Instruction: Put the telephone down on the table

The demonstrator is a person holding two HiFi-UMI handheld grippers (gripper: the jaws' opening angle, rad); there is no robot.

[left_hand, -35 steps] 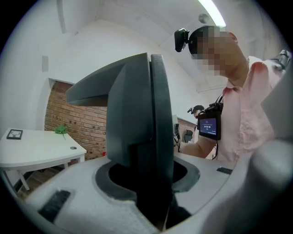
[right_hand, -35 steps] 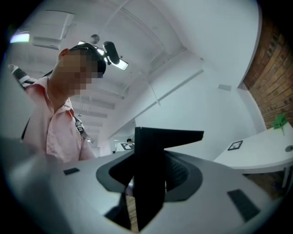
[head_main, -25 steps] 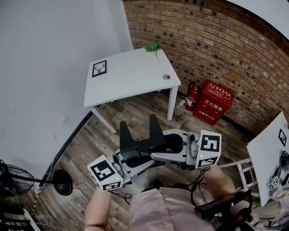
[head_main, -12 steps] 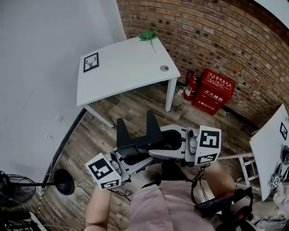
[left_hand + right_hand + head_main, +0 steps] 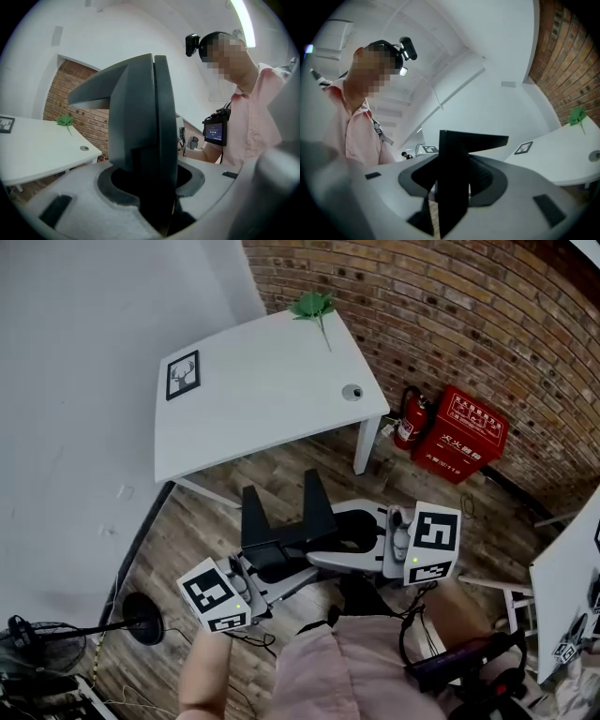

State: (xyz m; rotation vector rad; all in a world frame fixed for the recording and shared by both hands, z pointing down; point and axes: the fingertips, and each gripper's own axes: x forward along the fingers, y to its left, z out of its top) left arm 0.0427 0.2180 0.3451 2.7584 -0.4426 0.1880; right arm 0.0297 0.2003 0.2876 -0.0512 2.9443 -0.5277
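My left gripper (image 5: pixel 267 557) and right gripper (image 5: pixel 323 538) are held close together at waist height, their grey-white bodies meeting over the wood floor. Two black upright pieces (image 5: pixel 317 507) rise where they meet. In the left gripper view a dark two-layered plate (image 5: pixel 150 136) stands out of the body's oval opening. The right gripper view shows a similar black plate (image 5: pixel 452 178). I cannot pick out a telephone apart from these dark parts. Whether either pair of jaws grips anything is hidden. The white table (image 5: pixel 262 395) stands ahead of both grippers.
On the table lie a framed deer picture (image 5: pixel 182 375), a green plant (image 5: pixel 314 306) and a small round grey disc (image 5: pixel 352 392). A brick wall (image 5: pixel 469 315), a fire extinguisher (image 5: pixel 409 427) and a red box (image 5: pixel 467 434) are at the right. A floor fan (image 5: pixel 56 652) stands at the lower left.
The table has come nearer and looks larger, and the red box has slid right. Both grippers have travelled together toward the table and keep the same pose against each other.
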